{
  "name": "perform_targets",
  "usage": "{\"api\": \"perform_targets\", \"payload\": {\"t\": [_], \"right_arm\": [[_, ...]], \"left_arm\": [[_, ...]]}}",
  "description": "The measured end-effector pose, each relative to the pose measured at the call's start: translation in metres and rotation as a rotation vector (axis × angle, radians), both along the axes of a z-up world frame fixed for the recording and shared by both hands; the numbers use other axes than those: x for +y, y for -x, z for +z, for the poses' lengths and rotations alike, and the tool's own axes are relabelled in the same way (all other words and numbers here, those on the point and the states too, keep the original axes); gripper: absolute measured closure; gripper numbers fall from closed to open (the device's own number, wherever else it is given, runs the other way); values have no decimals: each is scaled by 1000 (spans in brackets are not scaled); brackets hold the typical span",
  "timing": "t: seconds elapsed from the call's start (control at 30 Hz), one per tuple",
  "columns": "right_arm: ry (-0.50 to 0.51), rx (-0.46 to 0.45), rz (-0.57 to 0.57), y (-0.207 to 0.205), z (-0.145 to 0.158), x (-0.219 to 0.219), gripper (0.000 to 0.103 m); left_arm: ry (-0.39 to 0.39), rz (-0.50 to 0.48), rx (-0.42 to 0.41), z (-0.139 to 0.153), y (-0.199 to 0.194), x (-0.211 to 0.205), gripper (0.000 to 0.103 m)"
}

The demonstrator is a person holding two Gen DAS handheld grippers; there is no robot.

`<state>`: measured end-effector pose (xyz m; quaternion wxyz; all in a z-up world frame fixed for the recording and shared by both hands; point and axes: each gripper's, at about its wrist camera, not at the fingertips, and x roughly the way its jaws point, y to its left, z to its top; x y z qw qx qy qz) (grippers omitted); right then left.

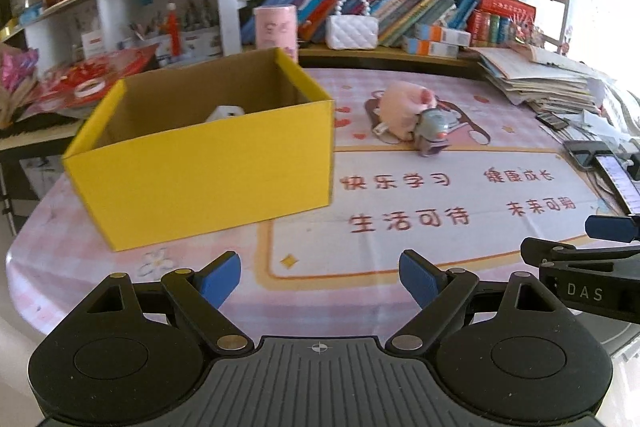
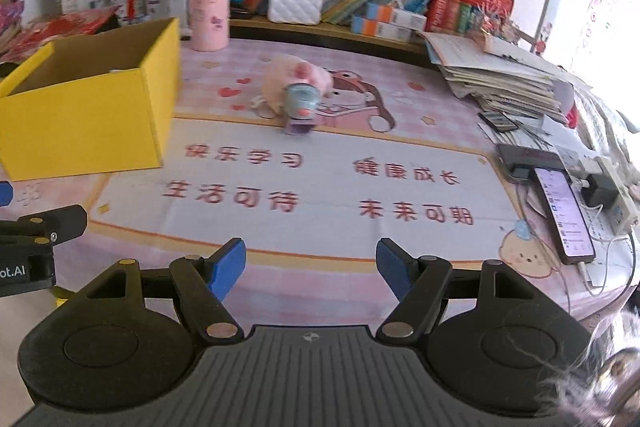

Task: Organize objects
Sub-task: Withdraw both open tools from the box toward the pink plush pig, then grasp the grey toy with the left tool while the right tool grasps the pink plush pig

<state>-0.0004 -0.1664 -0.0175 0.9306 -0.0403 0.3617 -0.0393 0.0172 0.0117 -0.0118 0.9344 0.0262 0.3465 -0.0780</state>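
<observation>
A yellow cardboard box [image 1: 200,163] [image 2: 84,119] stands open on the left of the pink table mat, with a white object [image 1: 225,113] lying inside it. A pink plush toy [image 1: 402,107] [image 2: 298,77] lies mid-table, and a small grey-blue toy [image 1: 432,131] [image 2: 301,105] rests against its near side. My left gripper [image 1: 320,283] hovers open over the mat's near edge, nothing between its blue pads. My right gripper [image 2: 312,267] is open too and holds nothing. Each gripper's tip shows at the edge of the other's view.
A pink cylinder [image 2: 209,13] and a white quilted purse [image 2: 295,5] stand at the back by the bookshelf. A stack of papers [image 2: 504,79] fills the right rear. A lit phone [image 2: 564,215], a dark device and cables lie along the right edge.
</observation>
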Motion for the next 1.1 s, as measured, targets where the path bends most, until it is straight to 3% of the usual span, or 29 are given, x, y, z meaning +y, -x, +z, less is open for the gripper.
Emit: {"api": "perform_targets", "payload": {"t": [0.3,0.73,0.87,1.1], "right_arm": [[-4,14,-23,-31,-2,-38,35],[-55,-59,-27,-101,17,-104,36],[-78,-81,-17,-125,23,-122,36],[-105,-122,-13,-166,35,-149,36]], "left_arm": [[13,-36,22,-5,-30,-37,15],[19,-38,1,-4,-95,-103,16],[13,-19,-4,-7,-121,-123,25],[39,17,-9,-18,-166,-155,26]]}}
